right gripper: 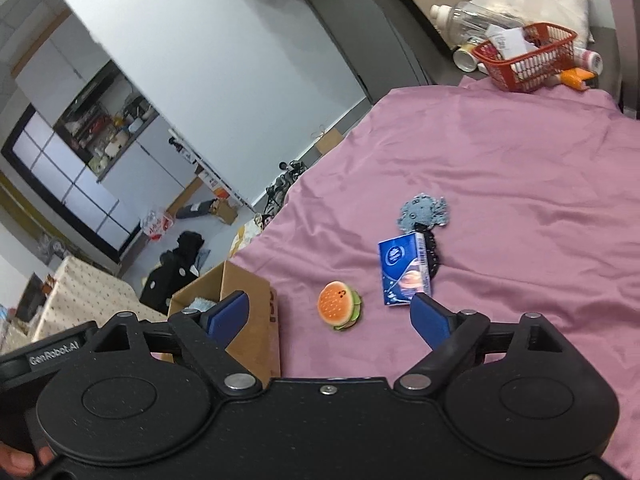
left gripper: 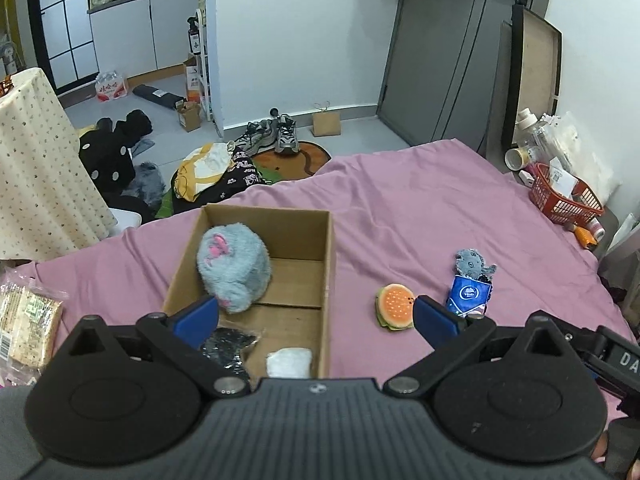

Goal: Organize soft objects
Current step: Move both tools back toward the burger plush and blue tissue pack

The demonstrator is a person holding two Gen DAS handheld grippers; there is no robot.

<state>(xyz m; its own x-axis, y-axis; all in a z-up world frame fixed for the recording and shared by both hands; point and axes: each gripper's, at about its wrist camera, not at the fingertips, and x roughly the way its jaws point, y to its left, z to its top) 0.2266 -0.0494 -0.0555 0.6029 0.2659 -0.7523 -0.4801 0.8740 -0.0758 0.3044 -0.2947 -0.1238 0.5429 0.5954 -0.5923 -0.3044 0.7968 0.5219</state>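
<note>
An open cardboard box (left gripper: 328, 264) stands on the pink bedsheet (left gripper: 420, 216). Inside it lie a fluffy grey plush (left gripper: 234, 268) with pink marks, a black crinkly packet (left gripper: 226, 346) and a white soft pack (left gripper: 289, 362). My left gripper (left gripper: 316, 316) hovers open over the box's near end, empty. To the right on the sheet sit a burger plush (left gripper: 395, 306), a blue tissue pack (left gripper: 469, 295) and a small grey knitted toy (left gripper: 472, 264). My right gripper (right gripper: 330, 314) is open and empty just above the burger plush (right gripper: 340, 310), with the tissue pack (right gripper: 405, 272), knitted toy (right gripper: 424, 210) and box (right gripper: 248, 300) around it.
A red basket (left gripper: 564, 196) with bottles and clutter sits at the bed's far right corner. A bread packet (left gripper: 24, 320) lies at the left edge. Beyond the bed, the floor holds shoes (left gripper: 276, 136), clothes and a table under a spotted cloth (left gripper: 36, 168).
</note>
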